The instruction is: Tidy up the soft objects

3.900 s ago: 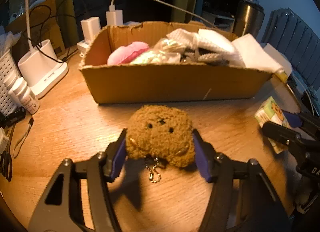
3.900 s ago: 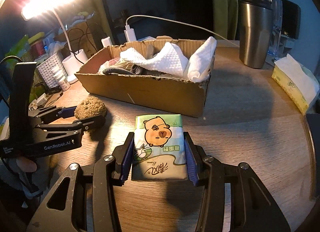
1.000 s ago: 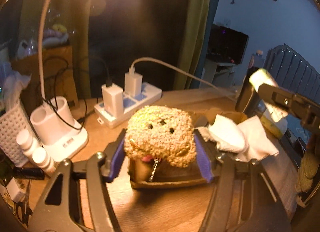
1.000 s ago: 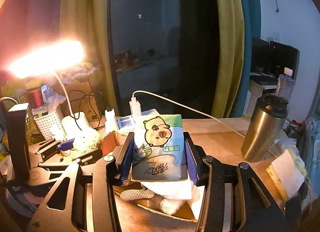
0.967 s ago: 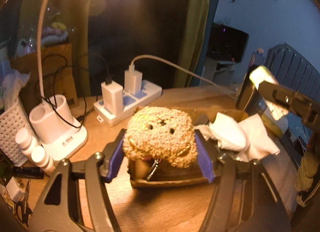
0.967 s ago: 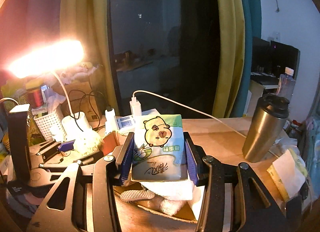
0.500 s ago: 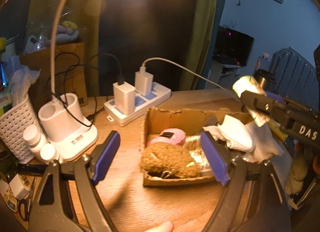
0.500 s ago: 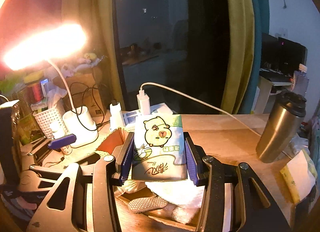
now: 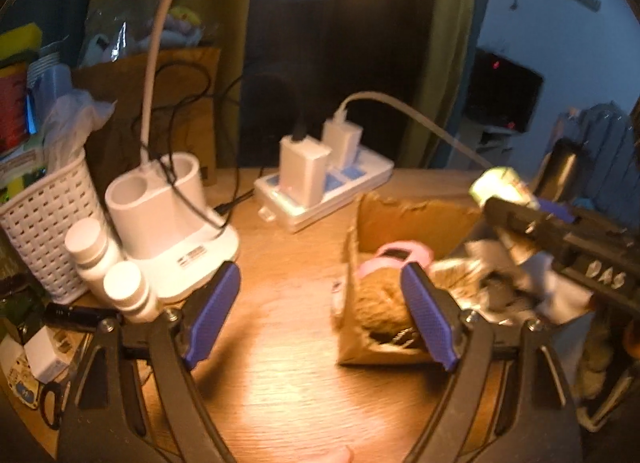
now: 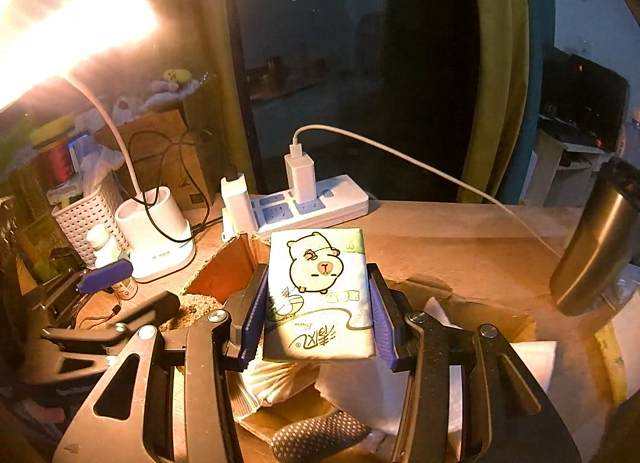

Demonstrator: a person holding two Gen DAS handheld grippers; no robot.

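Note:
My left gripper (image 9: 318,313) hangs open and empty over the wooden table, its right pad beside the left end of the cardboard box (image 9: 354,263). The brown plush toy (image 9: 380,301) lies inside that end of the box, next to a pink soft item (image 9: 400,255). My right gripper (image 10: 316,303) is shut on the tissue pack (image 10: 318,283) with a cartoon bear, held above the box (image 10: 224,267). From the left wrist view the right gripper (image 9: 560,231) and its pack (image 9: 500,187) hover over the box's far side. White towels (image 10: 532,355) fill the box's right part.
Behind the box sit a power strip with chargers (image 9: 324,187), a white lamp base (image 9: 168,215), a white basket (image 9: 44,223) and pill bottles (image 9: 124,291). A steel tumbler (image 10: 596,247) stands at the right. A bright lamp glares from the upper left.
The left gripper opened and the plush toy dropped into the box's left end; the gripper then shifted left and lower. The right gripper sank toward the box with the tissue pack.

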